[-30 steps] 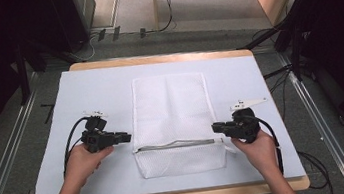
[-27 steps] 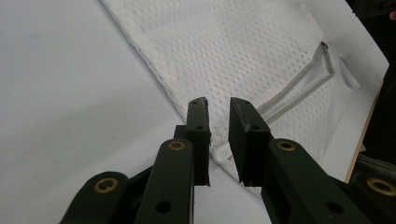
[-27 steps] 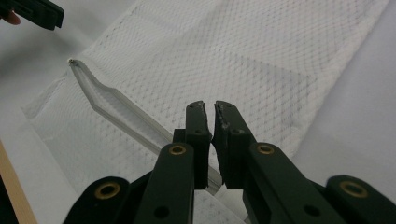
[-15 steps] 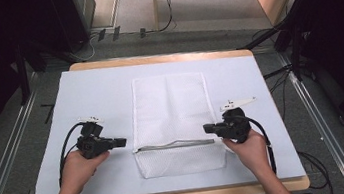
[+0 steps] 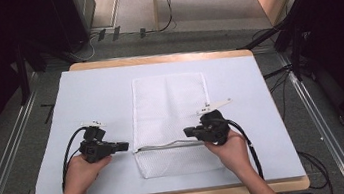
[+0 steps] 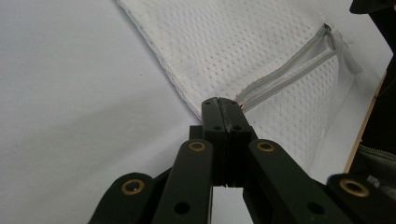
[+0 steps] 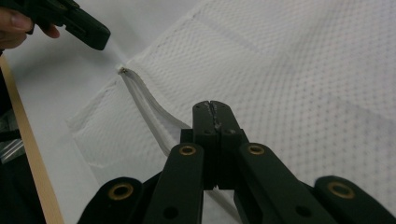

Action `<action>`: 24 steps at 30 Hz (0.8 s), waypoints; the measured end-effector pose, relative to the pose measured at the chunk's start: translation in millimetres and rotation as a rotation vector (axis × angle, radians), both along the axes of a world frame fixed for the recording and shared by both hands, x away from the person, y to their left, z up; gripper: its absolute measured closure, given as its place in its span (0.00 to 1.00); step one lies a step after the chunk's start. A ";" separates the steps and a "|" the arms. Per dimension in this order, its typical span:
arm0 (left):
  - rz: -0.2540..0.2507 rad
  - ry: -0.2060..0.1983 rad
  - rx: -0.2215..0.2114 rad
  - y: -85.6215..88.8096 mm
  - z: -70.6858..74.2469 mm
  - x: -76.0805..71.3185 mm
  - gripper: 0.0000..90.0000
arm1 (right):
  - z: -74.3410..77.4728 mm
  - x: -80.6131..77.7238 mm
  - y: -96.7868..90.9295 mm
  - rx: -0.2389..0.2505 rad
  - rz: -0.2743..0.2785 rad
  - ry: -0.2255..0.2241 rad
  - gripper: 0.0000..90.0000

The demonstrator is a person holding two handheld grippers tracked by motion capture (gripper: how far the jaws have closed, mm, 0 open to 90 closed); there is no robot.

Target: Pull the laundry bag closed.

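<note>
- On the bench (image 5: 83,88), a white mesh bag (image 5: 171,107) is lying flat on the pale blue cover, long side running away from the person.
- Zipper (image 5: 169,145) is running across the bag near its front end; it is looking slightly bowed and gapped in the middle.
- Left hand-held gripper (image 5: 125,145) is sitting at the bag's left edge, level with the zipper, pointing right.
- Left gripper view: jaws are pressed together, tips (image 6: 218,103) sitting right at the bag's edge where the zipper (image 6: 285,74) ends. Can't tell whether any mesh is caught between them.
- Right hand-held gripper (image 5: 187,132) is resting over the bag at the zipper's right part, pointing left.
- Right gripper view: jaws clenched, tips (image 7: 212,108) over the mesh just beside the zipper tape (image 7: 144,105); nothing is visibly pinched.
- Both hands are wrapping the gripper bodies, forearms coming in from the bench's near edge.
- Cables are looping back from each gripper toward the person.
</note>
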State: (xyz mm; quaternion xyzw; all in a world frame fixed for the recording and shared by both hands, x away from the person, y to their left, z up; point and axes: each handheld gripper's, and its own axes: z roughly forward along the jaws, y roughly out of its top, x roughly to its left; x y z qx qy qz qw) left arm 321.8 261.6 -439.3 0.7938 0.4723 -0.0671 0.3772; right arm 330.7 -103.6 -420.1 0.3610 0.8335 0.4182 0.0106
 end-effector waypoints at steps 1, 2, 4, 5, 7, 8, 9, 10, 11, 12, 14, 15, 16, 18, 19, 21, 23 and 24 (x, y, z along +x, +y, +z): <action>0.002 0.010 -0.032 1.0 -0.7 0.0 1.00 | 0.1 0.3 11.0 0.005 0.019 -0.007 1.00; -0.002 0.011 -0.042 1.6 -1.0 -0.6 1.00 | 0.1 0.3 14.9 0.005 0.024 -0.005 1.00; -0.001 0.012 -0.039 1.2 -1.1 -1.6 1.00 | -1.5 0.9 24.4 0.000 0.042 -0.012 1.00; -0.001 0.010 -0.028 0.9 -1.6 -2.5 1.00 | -1.5 0.9 24.4 0.000 0.042 -0.012 1.00; -0.005 0.014 -0.020 0.9 -2.9 -3.0 1.00 | -3.8 1.2 34.4 -0.005 0.054 -0.004 1.00; 0.000 0.014 -0.015 0.8 -3.3 -2.9 1.00 | -4.4 1.2 37.5 -0.007 0.061 -0.006 1.00; -0.002 0.014 -0.018 1.0 -3.6 -2.6 1.00 | -5.4 1.1 42.9 -0.008 0.068 -0.005 1.00; -0.002 0.012 -0.017 1.1 -3.9 -2.6 1.00 | -6.7 1.3 51.5 -0.006 0.077 0.001 1.00; -0.003 0.011 -0.016 1.2 -4.2 -2.6 1.00 | -6.7 1.3 51.5 -0.006 0.077 0.001 1.00; -0.012 0.006 -0.025 1.6 -4.8 -2.5 1.00 | -7.4 1.6 54.8 -0.005 0.082 0.002 1.00; -0.015 0.000 -0.030 2.3 -5.4 -2.0 1.00 | -9.9 2.7 64.5 -0.003 0.091 0.006 1.00; -0.011 0.005 -0.030 2.7 -5.7 -1.6 1.00 | -11.4 3.6 68.8 -0.004 0.102 0.003 1.00; -0.011 0.009 -0.024 2.7 -6.5 -0.9 1.00 | -13.7 4.5 77.3 -0.006 0.110 0.011 1.00; -0.006 0.011 -0.028 2.1 -7.0 -0.8 1.00 | -15.7 4.6 85.9 -0.007 0.122 0.017 1.00; -0.008 0.011 -0.028 2.2 -7.2 -0.6 1.00 | -16.6 4.5 89.2 -0.011 0.126 0.014 1.00; -0.006 0.011 -0.030 1.8 -7.5 -0.8 1.00 | -17.1 4.3 93.3 -0.017 0.134 0.014 1.00; -0.001 0.014 -0.029 2.4 -8.4 -0.6 1.00 | -18.7 3.7 101.8 -0.023 0.145 0.012 1.00; -0.001 0.017 -0.030 2.6 -8.7 -0.4 1.00 | -19.8 3.8 106.3 -0.023 0.149 0.014 1.00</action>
